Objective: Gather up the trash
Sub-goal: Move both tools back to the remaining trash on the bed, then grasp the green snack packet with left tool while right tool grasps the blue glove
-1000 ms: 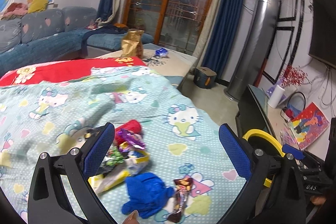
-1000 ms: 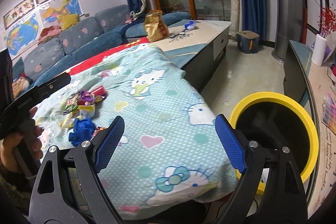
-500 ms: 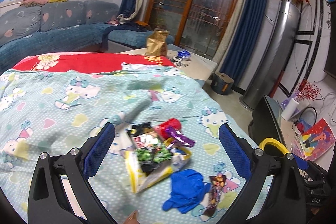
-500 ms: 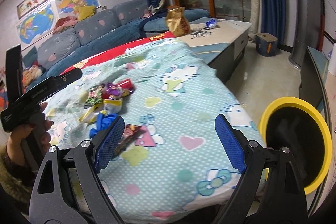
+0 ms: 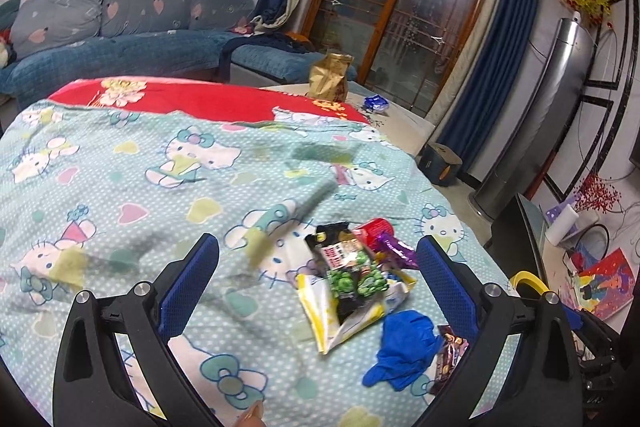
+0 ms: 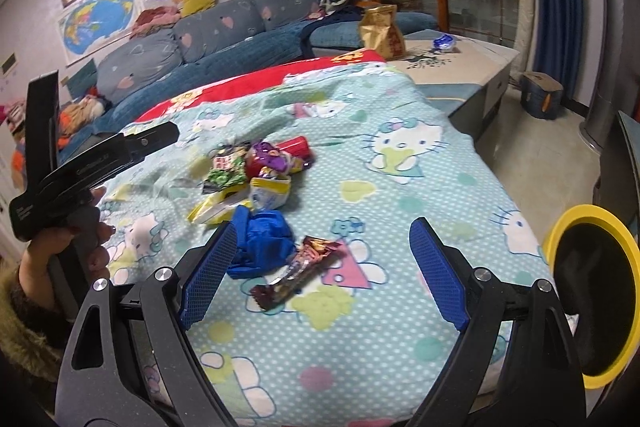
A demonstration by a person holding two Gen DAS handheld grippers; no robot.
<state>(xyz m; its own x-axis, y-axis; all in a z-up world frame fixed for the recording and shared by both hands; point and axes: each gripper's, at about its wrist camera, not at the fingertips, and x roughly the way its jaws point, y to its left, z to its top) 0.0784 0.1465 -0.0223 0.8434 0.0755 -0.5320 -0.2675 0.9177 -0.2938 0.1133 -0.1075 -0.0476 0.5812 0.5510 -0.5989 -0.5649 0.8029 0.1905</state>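
Observation:
A pile of trash lies on the Hello Kitty blanket (image 5: 168,187): a green-and-black snack packet (image 5: 352,271), a yellow-white wrapper (image 5: 340,319), a red can (image 5: 374,229), a purple wrapper (image 5: 396,251), a crumpled blue glove (image 5: 404,351) and a dark candy wrapper (image 5: 448,355). My left gripper (image 5: 316,275) is open and empty above the blanket, the pile at its right side. My right gripper (image 6: 320,271) is open and empty, with the blue glove (image 6: 260,243) and candy wrapper (image 6: 300,273) between its fingers' lines. The yellow-rimmed bin (image 6: 592,303) stands at the right.
A gold bag (image 6: 382,31) and a blue packet (image 6: 444,43) sit on the low table (image 6: 472,63) beyond the blanket. A blue sofa (image 5: 120,39) runs along the back. A dark TV stand (image 5: 520,227) and a box (image 6: 540,95) stand on the floor at right.
Both grippers have swung left, toward the trash pile. The pile now sits farther right in the left view and closer in the right view; the bin has slid toward the right edge.

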